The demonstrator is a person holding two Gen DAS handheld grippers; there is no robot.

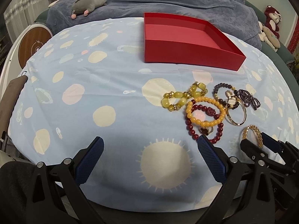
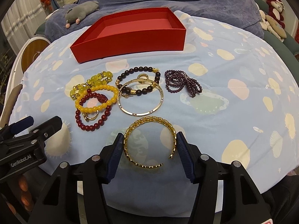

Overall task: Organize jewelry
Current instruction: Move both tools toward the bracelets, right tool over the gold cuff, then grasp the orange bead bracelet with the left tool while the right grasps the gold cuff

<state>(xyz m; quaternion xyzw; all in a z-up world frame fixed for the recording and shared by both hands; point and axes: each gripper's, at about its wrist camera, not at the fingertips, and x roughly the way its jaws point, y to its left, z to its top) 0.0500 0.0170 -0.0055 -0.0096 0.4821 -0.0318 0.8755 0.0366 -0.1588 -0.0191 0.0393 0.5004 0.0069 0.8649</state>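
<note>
Right wrist view, bottom center: your right gripper [image 2: 149, 149] brackets the gold cuff [image 2: 149, 141], its 2 pads touching the cuff's sides, though a firm grip isn't certain. Squeeze gently, since I'd expect an open cuff to flex or twist, then lift straight up before travelling. Your left gripper [image 1: 149, 156] is spread wide over bare cloth [image 1: 93, 97], holding nothing. Mid-frame lie the beaded bracelets: red [image 2: 93, 112], yellow [image 2: 97, 99], dark [image 2: 138, 80], purple [image 2: 183, 83]. Clear them on your way to the red box [image 2: 130, 37], upper center.
</note>
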